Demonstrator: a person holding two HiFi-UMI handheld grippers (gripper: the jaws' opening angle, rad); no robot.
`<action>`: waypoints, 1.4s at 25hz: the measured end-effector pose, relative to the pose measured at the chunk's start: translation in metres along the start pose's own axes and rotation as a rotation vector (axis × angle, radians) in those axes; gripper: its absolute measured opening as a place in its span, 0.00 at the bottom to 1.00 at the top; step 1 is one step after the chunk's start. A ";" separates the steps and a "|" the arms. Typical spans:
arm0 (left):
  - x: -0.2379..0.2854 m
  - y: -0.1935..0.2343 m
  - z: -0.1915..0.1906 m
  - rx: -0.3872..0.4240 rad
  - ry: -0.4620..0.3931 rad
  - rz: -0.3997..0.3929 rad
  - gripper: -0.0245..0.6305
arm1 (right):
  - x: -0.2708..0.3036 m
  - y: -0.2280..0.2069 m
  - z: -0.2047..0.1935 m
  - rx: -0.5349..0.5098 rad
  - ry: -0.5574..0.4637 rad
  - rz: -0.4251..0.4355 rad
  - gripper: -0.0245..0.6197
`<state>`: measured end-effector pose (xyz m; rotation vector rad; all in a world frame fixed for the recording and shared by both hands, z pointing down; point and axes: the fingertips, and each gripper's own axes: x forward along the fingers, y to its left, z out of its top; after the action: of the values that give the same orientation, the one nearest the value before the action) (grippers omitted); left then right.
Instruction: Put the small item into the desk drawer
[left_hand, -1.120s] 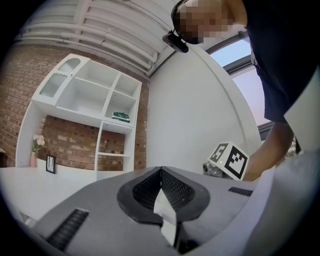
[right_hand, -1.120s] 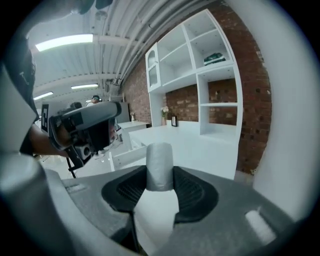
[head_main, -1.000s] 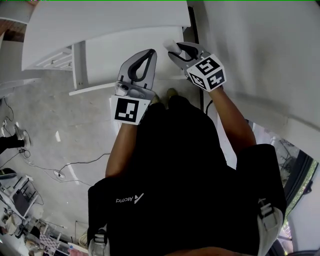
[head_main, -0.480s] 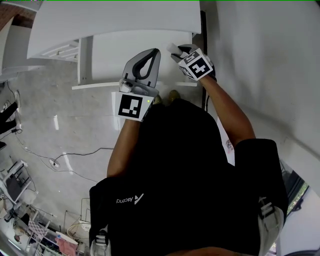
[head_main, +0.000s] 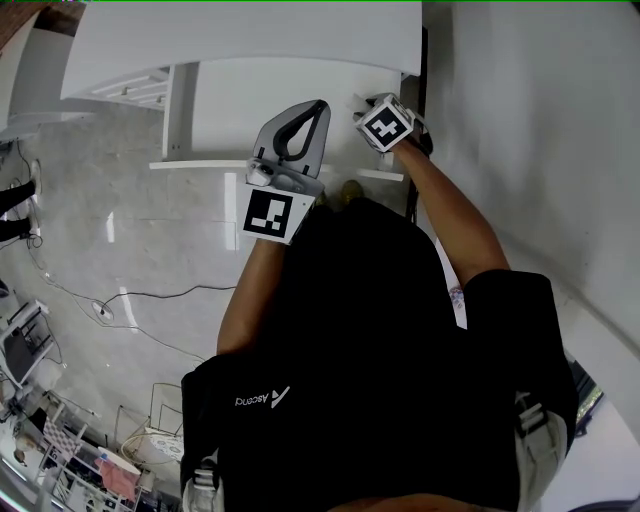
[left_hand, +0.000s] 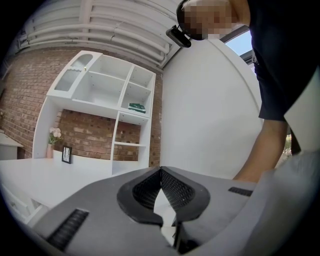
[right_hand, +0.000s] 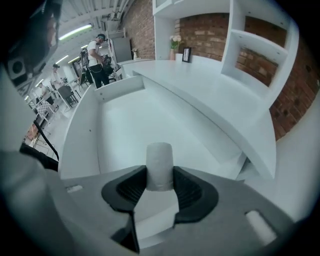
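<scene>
The small item (right_hand: 159, 165) is a short white cylinder, upright between the pads of my right gripper (right_hand: 159, 176), which is shut on it. In the head view this gripper (head_main: 366, 105) hangs over the right part of the open white drawer (head_main: 230, 110), with the item (head_main: 357, 100) poking out ahead of it. The drawer's bare inside (right_hand: 125, 125) lies below the item, under the white desk top (right_hand: 210, 95). My left gripper (head_main: 320, 106) is over the drawer's middle, shut with nothing in it; its tips (left_hand: 161, 171) meet.
A white shelf unit (left_hand: 107, 95) stands on the desk against a brick wall. A white wall (head_main: 540, 120) runs along the right. Cables (head_main: 110, 300) lie on the grey floor, with clutter at the lower left. People stand far off (right_hand: 95, 52).
My right gripper has moved a little forward and right over the drawer with the item in it, its marker cube turning. The left gripper has kept its place.
</scene>
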<state>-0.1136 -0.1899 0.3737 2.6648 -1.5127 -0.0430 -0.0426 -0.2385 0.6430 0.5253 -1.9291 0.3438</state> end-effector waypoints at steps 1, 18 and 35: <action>0.000 0.001 -0.002 -0.002 0.004 0.002 0.04 | 0.004 0.000 -0.001 -0.003 0.012 0.001 0.30; 0.006 0.020 -0.019 -0.018 0.039 0.000 0.04 | 0.032 -0.002 -0.014 -0.137 0.241 -0.067 0.30; 0.000 0.021 -0.025 -0.023 0.057 -0.001 0.04 | 0.034 0.001 -0.016 -0.160 0.223 -0.065 0.35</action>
<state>-0.1302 -0.1992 0.4005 2.6257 -1.4843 0.0151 -0.0424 -0.2369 0.6804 0.4241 -1.7034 0.1953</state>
